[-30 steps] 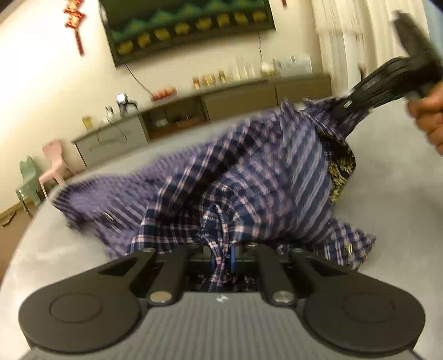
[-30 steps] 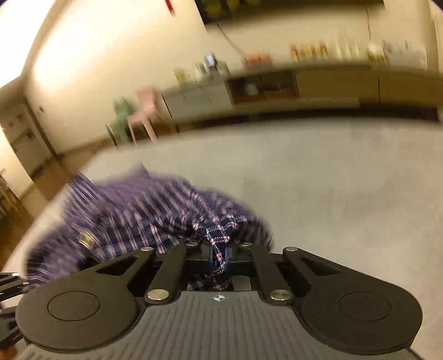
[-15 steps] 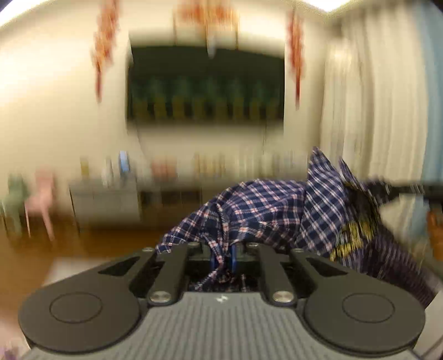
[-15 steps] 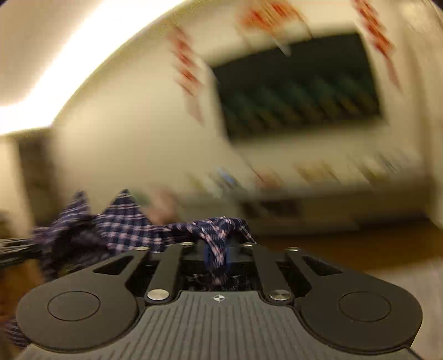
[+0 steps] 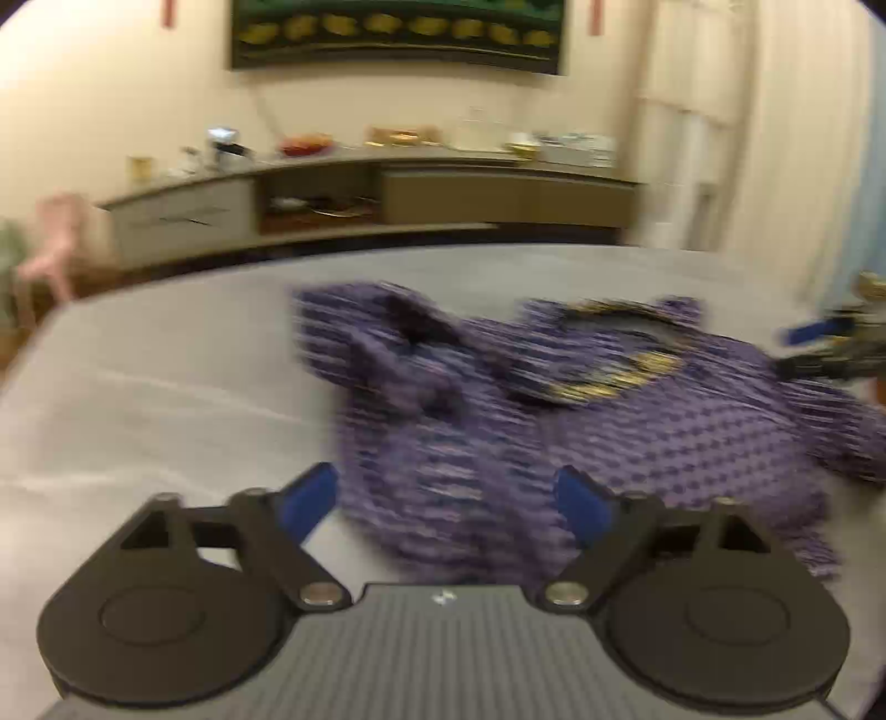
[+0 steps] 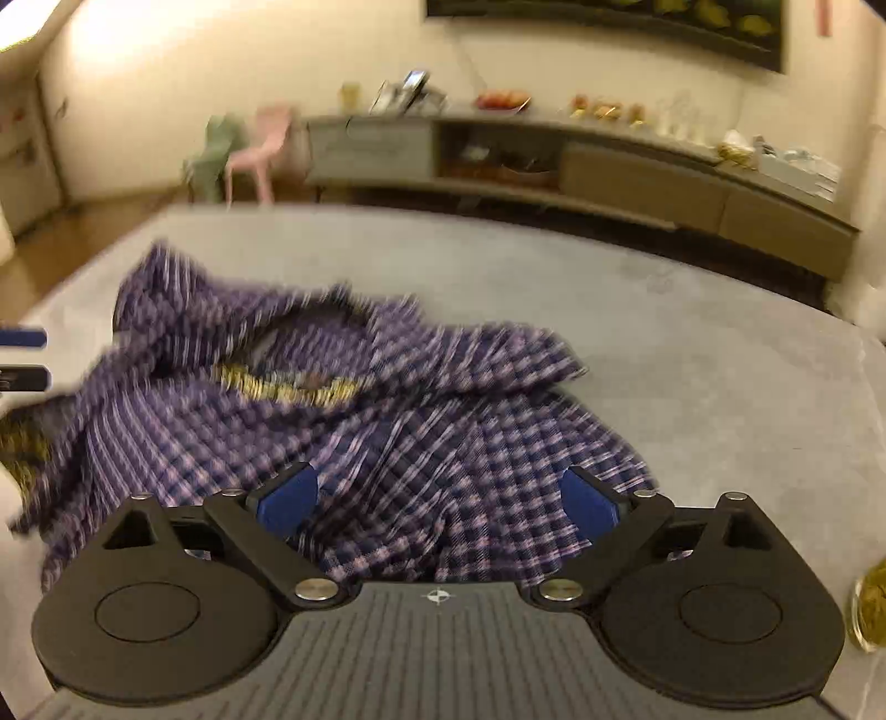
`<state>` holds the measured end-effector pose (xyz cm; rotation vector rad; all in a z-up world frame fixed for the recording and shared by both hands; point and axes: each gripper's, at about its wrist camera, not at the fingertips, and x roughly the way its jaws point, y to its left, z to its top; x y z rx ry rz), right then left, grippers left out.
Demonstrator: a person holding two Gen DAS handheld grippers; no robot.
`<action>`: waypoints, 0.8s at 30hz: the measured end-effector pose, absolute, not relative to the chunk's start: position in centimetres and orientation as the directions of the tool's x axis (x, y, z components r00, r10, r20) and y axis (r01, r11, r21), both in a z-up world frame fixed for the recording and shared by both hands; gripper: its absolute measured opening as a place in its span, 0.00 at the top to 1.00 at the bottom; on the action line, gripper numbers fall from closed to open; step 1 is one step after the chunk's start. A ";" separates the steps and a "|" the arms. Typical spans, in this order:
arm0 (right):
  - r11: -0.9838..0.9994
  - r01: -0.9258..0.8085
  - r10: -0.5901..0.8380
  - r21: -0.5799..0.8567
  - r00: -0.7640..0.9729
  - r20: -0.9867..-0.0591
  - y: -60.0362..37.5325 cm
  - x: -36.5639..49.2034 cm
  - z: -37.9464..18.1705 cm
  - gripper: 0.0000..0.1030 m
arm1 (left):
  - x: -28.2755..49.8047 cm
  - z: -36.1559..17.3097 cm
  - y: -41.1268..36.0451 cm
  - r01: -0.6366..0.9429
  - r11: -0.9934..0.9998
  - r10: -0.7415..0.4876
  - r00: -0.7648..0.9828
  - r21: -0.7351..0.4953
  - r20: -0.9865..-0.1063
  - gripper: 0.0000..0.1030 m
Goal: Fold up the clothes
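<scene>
The plaid shirt [image 5: 581, 432] lies crumpled on the grey bed [image 5: 166, 387], a purple, navy and white check with a dark, gold-patterned lining showing inside the open collar. Both grippers have just been opening their jaws. The left gripper [image 5: 443, 501] now stands released with its blue pads [image 5: 307, 501] wide apart; shirt cloth lies in the gap below them, and neither pad presses on it. The right gripper [image 6: 440, 501] is equally spread, its blue pads [image 6: 587, 504] on either side of a heap of cloth without pinching it.

The left wrist view shows the shirt reaching from the middle of the bed toward its right edge, with bare grey cover on the left side, and the right gripper [image 5: 825, 346] comes in blurred at the right border. It also shows pale curtains [image 5: 775, 138] on the right. The right wrist view shows the shirt on the bed's left half, the right half bare, and the left gripper's blue pad and black finger [image 6: 22, 357] at the left border. Only this view shows a pink chair [image 6: 257, 147] beside a green one, and a gold-toned object [image 6: 875, 615] at the lower right border, too cropped to identify.

Both views show the long sideboard [image 6: 554, 166] beyond the bed's far edge and a dark framed picture [image 5: 398, 33] above it. No writing is legible; motion blur softens the shirt.
</scene>
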<state>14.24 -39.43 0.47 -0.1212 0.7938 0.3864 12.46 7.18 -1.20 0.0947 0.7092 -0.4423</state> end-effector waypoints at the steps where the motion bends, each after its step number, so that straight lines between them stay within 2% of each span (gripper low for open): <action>1: 0.925 -0.379 0.276 0.025 0.626 -0.729 -38.8 14.6 0.1 0.08 | 11.8 -2.1 6.3 0.459 0.887 -0.378 0.651 -0.056 -0.659 0.06; 2: 0.927 -0.375 0.264 0.019 0.614 -0.744 -38.4 14.9 -0.3 0.13 | 11.6 -2.9 5.3 0.478 0.878 -0.360 0.646 -0.010 -0.673 0.13; 3: 0.928 -0.370 0.265 0.034 0.594 -0.760 -38.4 15.4 -1.0 0.18 | 11.8 -3.6 5.1 0.463 0.886 -0.326 0.652 0.020 -0.685 0.27; 4: 0.930 -0.365 0.265 0.048 0.573 -0.775 -38.5 15.8 -1.6 0.31 | 12.1 -4.3 5.3 0.437 0.899 -0.289 0.657 0.039 -0.696 0.77; 5: 0.931 -0.360 0.260 0.053 0.558 -0.788 -38.5 16.0 -2.1 0.54 | 12.4 -5.0 5.5 0.411 0.910 -0.252 0.662 0.060 -0.706 0.91; 7: 0.938 -0.346 0.237 0.031 0.572 -0.786 -39.2 15.7 -2.1 0.81 | 13.0 -5.2 7.0 0.330 0.941 -0.184 0.683 0.074 -0.707 0.93; 10: 0.952 -0.304 0.183 -0.015 0.610 -0.771 -40.3 15.5 -1.2 0.89 | 13.5 -2.9 12.2 0.121 0.993 -0.083 0.734 0.009 -0.674 0.93; 12: 0.962 -0.258 0.104 -0.084 0.636 -0.764 -40.9 15.4 -1.2 0.89 | 13.5 -1.9 16.3 -0.038 0.998 -0.003 0.740 -0.046 -0.673 0.92; 13: 0.964 -0.239 0.070 -0.113 0.644 -0.761 -41.1 15.5 -1.3 0.89 | 13.4 -1.6 17.9 -0.090 0.994 0.027 0.734 -0.057 -0.679 0.88; 15: 0.966 -0.214 0.032 -0.142 0.651 -0.758 -41.2 15.7 -1.7 0.88 | 12.7 -0.8 19.8 -0.113 0.990 0.025 0.724 -0.083 -0.689 0.65; 16: 0.969 -0.212 0.043 -0.129 0.655 -0.754 -41.2 15.7 -1.7 0.88 | 12.2 -0.2 20.4 -0.097 0.989 -0.002 0.737 -0.108 -0.676 0.43; 17: 0.971 -0.218 0.070 -0.103 0.663 -0.745 -41.1 15.4 -1.4 0.87 | 11.6 0.4 20.6 -0.077 0.991 -0.017 0.756 -0.114 -0.654 0.35; 18: 0.968 -0.238 0.105 -0.080 0.673 -0.732 -40.8 15.2 -1.1 0.84 | 11.1 1.2 20.3 -0.051 0.995 -0.010 0.779 -0.080 -0.627 0.35; 19: 0.963 -0.261 0.141 -0.060 0.683 -0.716 -40.3 14.9 -0.9 0.71 | 10.8 2.0 19.7 -0.022 1.000 0.007 0.799 -0.018 -0.601 0.34; 20: 0.954 -0.296 0.177 -0.055 0.701 -0.691 -39.3 14.8 -0.9 0.45 | 10.7 2.8 18.9 0.013 0.998 0.027 0.817 0.065 -0.576 0.32; 22: 0.926 -0.365 0.222 -0.097 0.735 -0.640 -37.1 14.6 -0.9 0.16 | 11.2 3.6 16.5 0.088 0.964 0.059 0.848 0.250 -0.526 0.30; 24: 0.888 -0.427 0.249 -0.169 0.758 -0.603 -34.7 14.9 -1.0 0.13 | 12.7 3.7 13.9 0.169 0.891 0.064 0.872 0.421 -0.486 0.29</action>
